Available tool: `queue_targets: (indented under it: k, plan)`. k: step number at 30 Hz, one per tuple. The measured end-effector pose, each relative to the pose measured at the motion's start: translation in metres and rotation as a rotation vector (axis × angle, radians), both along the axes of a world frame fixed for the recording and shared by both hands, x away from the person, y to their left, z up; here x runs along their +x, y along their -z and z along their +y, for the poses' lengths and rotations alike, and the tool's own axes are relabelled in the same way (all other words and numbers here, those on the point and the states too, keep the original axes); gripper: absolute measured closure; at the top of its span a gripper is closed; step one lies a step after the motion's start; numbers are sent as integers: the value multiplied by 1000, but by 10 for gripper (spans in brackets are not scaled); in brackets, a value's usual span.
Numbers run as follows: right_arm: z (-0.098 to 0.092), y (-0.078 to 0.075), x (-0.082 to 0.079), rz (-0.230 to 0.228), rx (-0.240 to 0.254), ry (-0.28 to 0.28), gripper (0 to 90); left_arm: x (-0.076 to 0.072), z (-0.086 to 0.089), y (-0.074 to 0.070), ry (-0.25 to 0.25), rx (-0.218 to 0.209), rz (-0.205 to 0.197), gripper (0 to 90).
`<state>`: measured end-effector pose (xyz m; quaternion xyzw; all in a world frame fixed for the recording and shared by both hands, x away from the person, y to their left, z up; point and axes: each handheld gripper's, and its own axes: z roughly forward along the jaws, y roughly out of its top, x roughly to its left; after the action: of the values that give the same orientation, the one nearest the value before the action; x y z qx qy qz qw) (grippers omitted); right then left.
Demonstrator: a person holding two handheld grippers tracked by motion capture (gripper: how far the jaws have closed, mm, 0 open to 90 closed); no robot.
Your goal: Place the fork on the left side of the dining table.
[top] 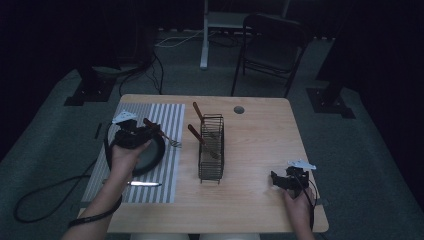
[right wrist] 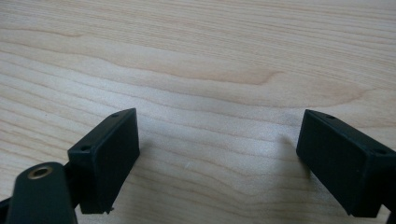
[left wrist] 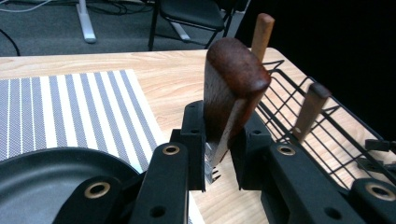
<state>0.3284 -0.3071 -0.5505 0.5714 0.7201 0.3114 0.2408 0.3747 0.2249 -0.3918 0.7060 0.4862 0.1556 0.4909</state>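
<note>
My left gripper (top: pixel 151 131) is shut on a fork (top: pixel 169 139) with a dark wooden handle, held over the black plate (top: pixel 156 156) on the striped placemat (top: pixel 170 114). In the left gripper view the jaws clamp the fork (left wrist: pixel 233 88) low on its handle, handle end up and tines down. A wire basket (top: pixel 211 150) stands mid-table with two wooden-handled utensils (top: pixel 198 112) leaning in it. My right gripper (top: pixel 276 180) rests open near the table's front right; in its own view the right gripper (right wrist: pixel 217 154) has only bare wood between its fingers.
A metal knife (top: pixel 144 184) lies on the placemat's front part. A round hole (top: pixel 239 109) sits near the table's far edge. A dark chair (top: pixel 272 45) and a desk leg (top: pixel 204 35) stand beyond the table. Cables trail on the floor at left.
</note>
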Motion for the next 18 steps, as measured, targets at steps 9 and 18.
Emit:
queue_targets:
  k: [9,18]
  plan:
    - [0,0,0,1,1,1,130,26,10,-1,-80,41,-5,768]
    - [0,0,0,1,1,1,129,52,23,6,-144,65,25,768]
